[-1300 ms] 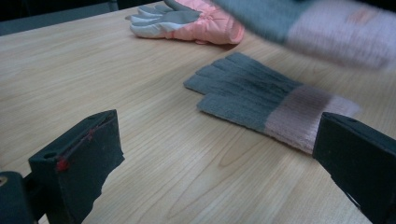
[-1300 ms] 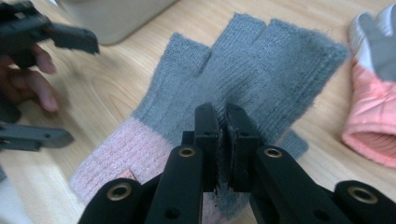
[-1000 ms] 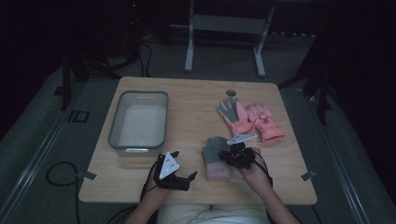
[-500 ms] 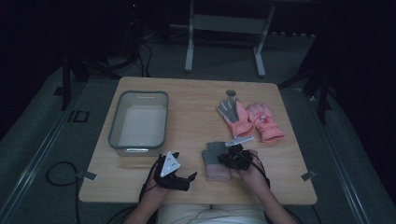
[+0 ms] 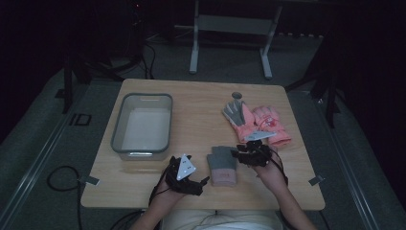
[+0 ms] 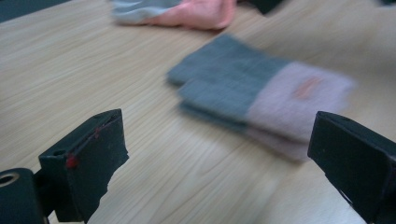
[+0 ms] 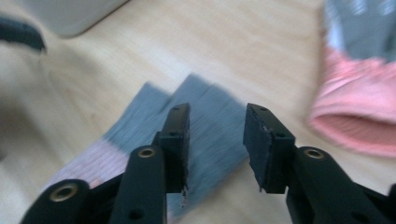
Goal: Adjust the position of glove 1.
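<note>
Dark floor surrounds the pale wooden tabletop (image 5: 196, 103) on every side, with cables at 7 o'clock and a metal stand beyond the far edge at 12 o'clock. A grey bin (image 5: 142, 125) sits on the left half, its long axis running from 12 to 6 o'clock, with bare wood between it and the far edge. At 2 o'clock lies a pair of pink and grey gloves (image 5: 256, 122), near the right edge.

The folded grey and pink glove (image 5: 223, 165) lies flat near the front edge, between the two hands. Its long axis runs from 12 to 6 o'clock: grey finger end pointing to 12, pink cuff toward the person.

The left tool (image 5: 187, 177) hovers just beside the glove at 9 o'clock, its jaws spread wide with nothing between them. The right tool (image 5: 244, 154) sits at the glove's 2 o'clock corner; its jaws have just been opening and stand apart above the grey fabric, not pressing on it.
</note>
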